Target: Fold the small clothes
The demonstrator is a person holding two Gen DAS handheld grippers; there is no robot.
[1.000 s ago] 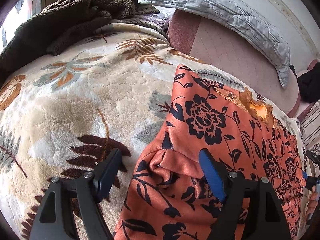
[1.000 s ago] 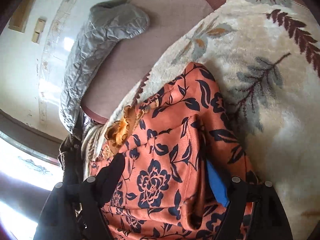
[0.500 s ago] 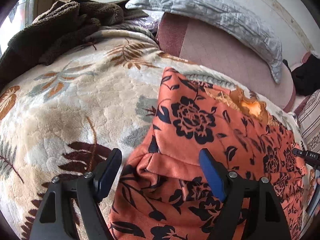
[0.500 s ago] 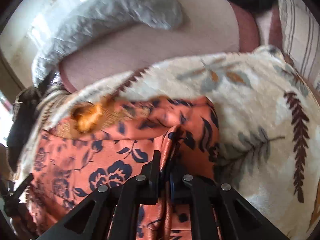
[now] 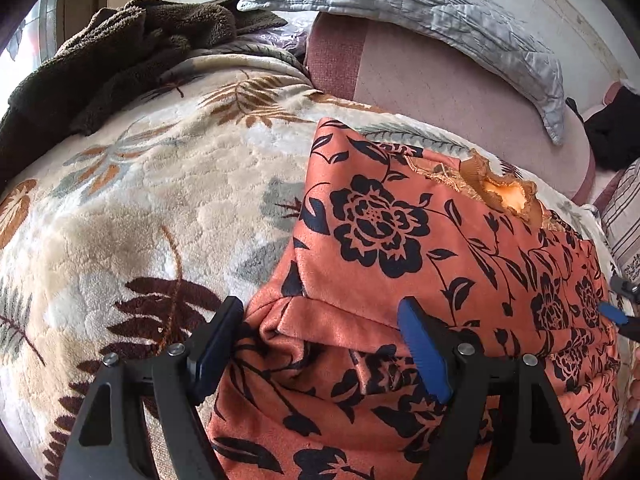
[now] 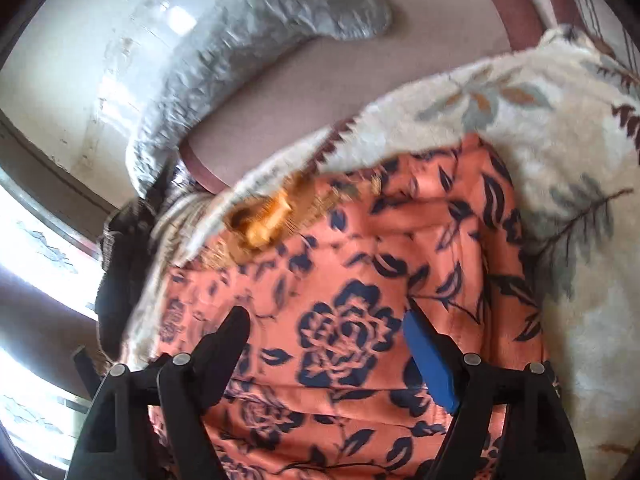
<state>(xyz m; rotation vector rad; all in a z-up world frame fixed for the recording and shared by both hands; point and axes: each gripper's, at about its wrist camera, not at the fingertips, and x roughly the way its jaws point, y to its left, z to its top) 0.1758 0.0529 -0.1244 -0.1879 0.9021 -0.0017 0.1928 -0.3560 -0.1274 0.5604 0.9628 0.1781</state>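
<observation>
An orange garment with a black flower print (image 5: 420, 248) lies on a cream leaf-patterned blanket (image 5: 140, 208). Its gold lace collar (image 5: 500, 192) points toward the sofa back. My left gripper (image 5: 320, 344) is open, its fingers straddling a bunched fold at the garment's near left edge. My right gripper (image 6: 328, 348) is open and empty, hovering just above the garment (image 6: 348, 280), with the collar (image 6: 264, 220) ahead of it. The tip of the right gripper shows in the left wrist view (image 5: 620, 312) at the far right edge.
A grey quilted pillow (image 5: 420, 12) leans on the pink sofa back (image 5: 440, 92). A dark brown fleece (image 5: 112, 56) is heaped at the back left. A striped cushion (image 5: 624, 216) sits at the right. A bright window (image 6: 32, 280) is left in the right wrist view.
My right gripper was shut on a fold of the garment half a second ago; it has let go and now stands open above the cloth. The left gripper has edged slightly forward, still open.
</observation>
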